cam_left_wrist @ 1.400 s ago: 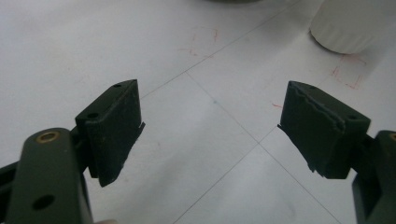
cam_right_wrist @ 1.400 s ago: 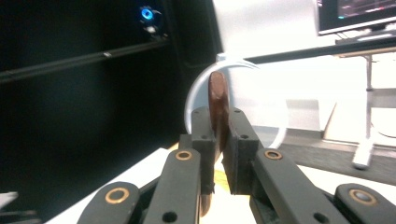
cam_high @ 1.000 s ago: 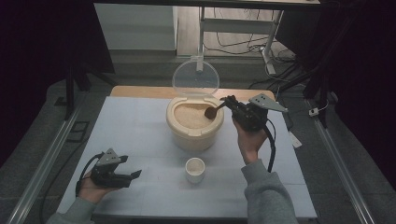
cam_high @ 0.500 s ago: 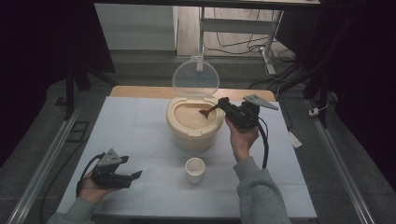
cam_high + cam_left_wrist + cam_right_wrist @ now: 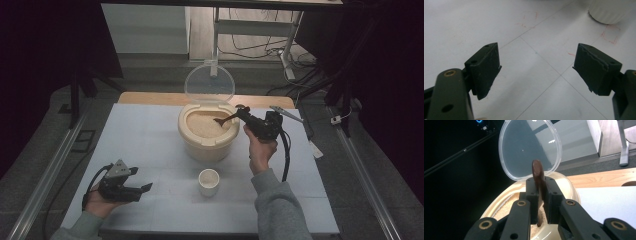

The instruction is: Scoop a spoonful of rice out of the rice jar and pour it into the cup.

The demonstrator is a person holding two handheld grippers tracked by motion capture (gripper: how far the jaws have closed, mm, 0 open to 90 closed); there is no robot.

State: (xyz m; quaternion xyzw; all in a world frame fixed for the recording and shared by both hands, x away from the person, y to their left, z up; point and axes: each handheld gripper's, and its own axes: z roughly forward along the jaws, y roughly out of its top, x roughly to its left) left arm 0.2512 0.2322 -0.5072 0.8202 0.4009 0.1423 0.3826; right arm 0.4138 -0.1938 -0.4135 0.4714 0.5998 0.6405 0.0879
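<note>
A cream rice container (image 5: 205,147) stands mid-table with its clear lid (image 5: 210,82) swung up behind it. My right gripper (image 5: 240,114) hangs over the container's right rim, shut on the handle of a brown spoon (image 5: 225,120) whose bowl end dips to the rice. In the right gripper view the jaws (image 5: 541,195) clamp the spoon (image 5: 537,170) edge-on, with the lid (image 5: 529,147) beyond. A small white cup (image 5: 209,181) stands in front of the container. My left gripper (image 5: 145,189) rests at the front left, open and holding nothing (image 5: 536,65); the cup's base (image 5: 610,10) shows ahead of it.
The white table mat (image 5: 140,135) has faint red marks on it (image 5: 610,37). A wooden strip (image 5: 150,98) runs along the table's far edge. Metal rails (image 5: 50,165) flank the table, and cables lie on the floor behind.
My right gripper has moved left and down over the container, so the spoon's tip now reaches into the rice. The left gripper has stayed put.
</note>
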